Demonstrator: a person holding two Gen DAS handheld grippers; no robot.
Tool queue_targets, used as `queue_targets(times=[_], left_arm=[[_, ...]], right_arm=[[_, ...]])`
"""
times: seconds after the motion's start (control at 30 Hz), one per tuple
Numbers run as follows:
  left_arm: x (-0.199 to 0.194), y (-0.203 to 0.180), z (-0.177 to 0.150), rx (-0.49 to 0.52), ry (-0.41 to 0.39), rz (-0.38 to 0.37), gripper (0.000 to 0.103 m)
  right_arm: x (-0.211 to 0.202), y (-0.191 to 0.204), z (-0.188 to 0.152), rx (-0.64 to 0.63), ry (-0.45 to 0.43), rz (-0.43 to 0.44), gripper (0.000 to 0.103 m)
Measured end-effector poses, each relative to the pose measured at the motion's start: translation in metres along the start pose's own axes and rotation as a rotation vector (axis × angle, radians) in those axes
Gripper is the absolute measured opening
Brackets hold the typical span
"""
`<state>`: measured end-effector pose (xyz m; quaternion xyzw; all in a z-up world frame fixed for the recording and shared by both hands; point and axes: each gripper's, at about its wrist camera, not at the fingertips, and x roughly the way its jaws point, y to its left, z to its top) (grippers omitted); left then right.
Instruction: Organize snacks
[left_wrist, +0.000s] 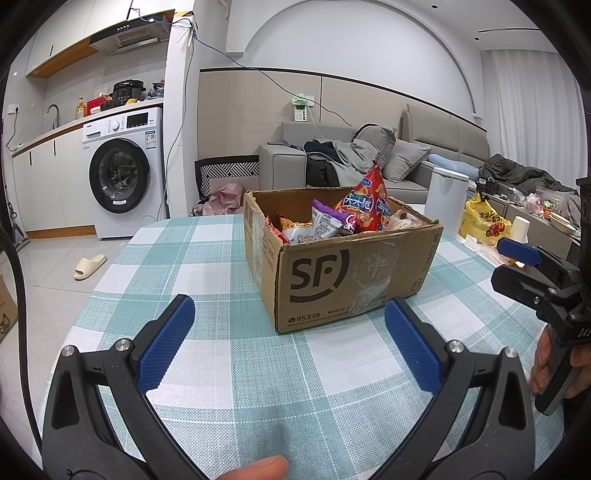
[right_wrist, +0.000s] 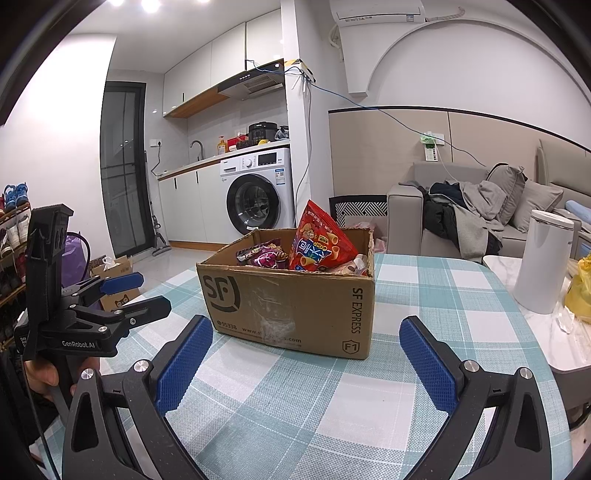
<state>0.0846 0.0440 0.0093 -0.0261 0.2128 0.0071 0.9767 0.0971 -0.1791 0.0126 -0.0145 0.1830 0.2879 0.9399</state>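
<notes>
Cardboard, woven cloth and crinkly foil on the table.

The box (left_wrist: 343, 273) is matt brown corrugated cardboard, scuffed, with shiny clear tape wrinkled over its near face. Under it the checked tablecloth (left_wrist: 207, 258) is a coarse, matt weave. The red snack bag (right_wrist: 319, 240) and the purple packet (right_wrist: 267, 256) are glossy, crinkled film. The left gripper (left_wrist: 288, 314) and the right gripper (right_wrist: 306, 332) have matt black plastic arms, blue knurled rubbery pads (left_wrist: 166, 343) and bright metal rivets.

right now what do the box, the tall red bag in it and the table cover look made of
Box: brown corrugated cardboard, matte, with ragged top edges and clear tape patches.
Tall red bag: glossy printed plastic film, likely; it creases and catches light.
Table cover: checked woven fabric, by its visible weave, though possibly textured vinyl.
</notes>
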Motion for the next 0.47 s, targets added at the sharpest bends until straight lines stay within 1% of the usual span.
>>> queue_targets(times=[0.47], left_arm=[[0.0000,-0.0019,0.0004,0.007,-0.008,-0.011,0.102]], right_arm=[[0.0001,0.0002,0.0002,-0.001,0.001,-0.001,0.103]])
